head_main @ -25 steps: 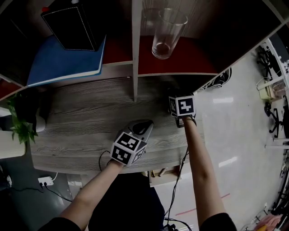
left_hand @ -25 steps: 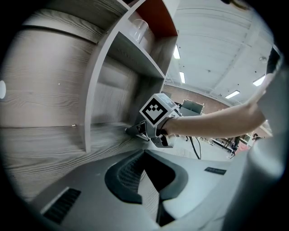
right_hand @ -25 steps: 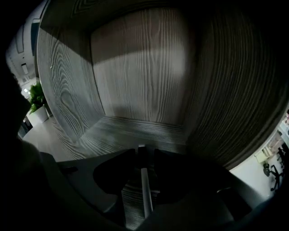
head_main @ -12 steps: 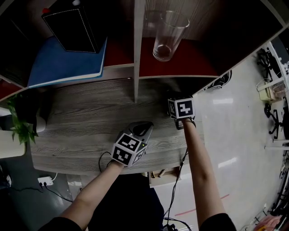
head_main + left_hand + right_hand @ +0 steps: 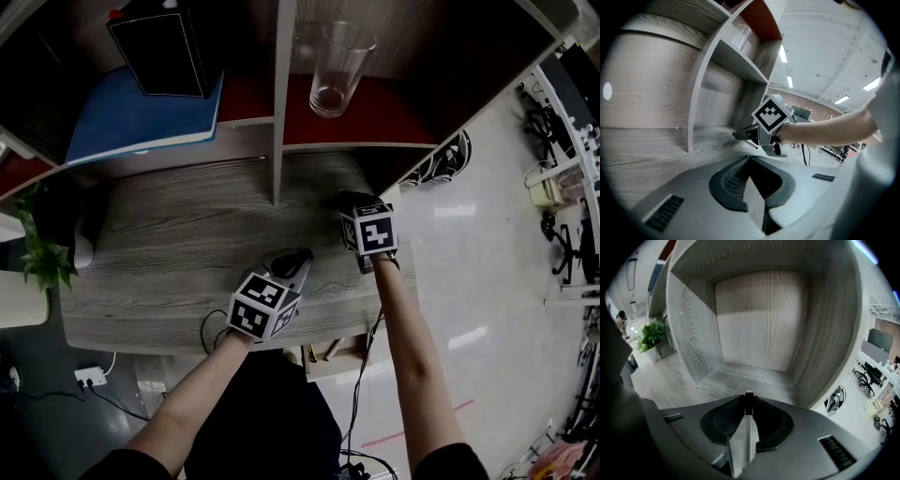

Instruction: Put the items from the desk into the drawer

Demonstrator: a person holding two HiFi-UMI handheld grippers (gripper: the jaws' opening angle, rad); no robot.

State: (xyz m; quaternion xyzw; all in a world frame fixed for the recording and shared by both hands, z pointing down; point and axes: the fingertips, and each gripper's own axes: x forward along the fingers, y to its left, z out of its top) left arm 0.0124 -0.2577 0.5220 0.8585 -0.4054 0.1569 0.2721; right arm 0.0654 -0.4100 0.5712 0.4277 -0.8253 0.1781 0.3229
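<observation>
The grey wooden desk [image 5: 178, 234] shows no loose item on its top. My left gripper [image 5: 296, 256] lies low over the desk's front middle, pointing to the right, jaws shut on nothing [image 5: 751, 159]. My right gripper [image 5: 345, 200] is at the desk's right end, pointing into the open cubby under the shelf; its jaws are shut and empty [image 5: 748, 401]. In the left gripper view, the right gripper [image 5: 740, 135] shows with its marker cube. The drawer [image 5: 330, 354] peeks out below the desk's front edge, slightly open.
On the shelf above stand a tall glass [image 5: 336, 66], a blue notebook [image 5: 141, 117] and a black box [image 5: 164, 52]. A white divider [image 5: 279, 141] splits the shelf. A potted plant [image 5: 42, 262] is at the desk's left end. The cubby [image 5: 759, 319] holds nothing.
The head view has shifted a little. The right gripper has drifted slightly left and towards the desk's front; the left gripper stays about where it was. Both stay shut.
</observation>
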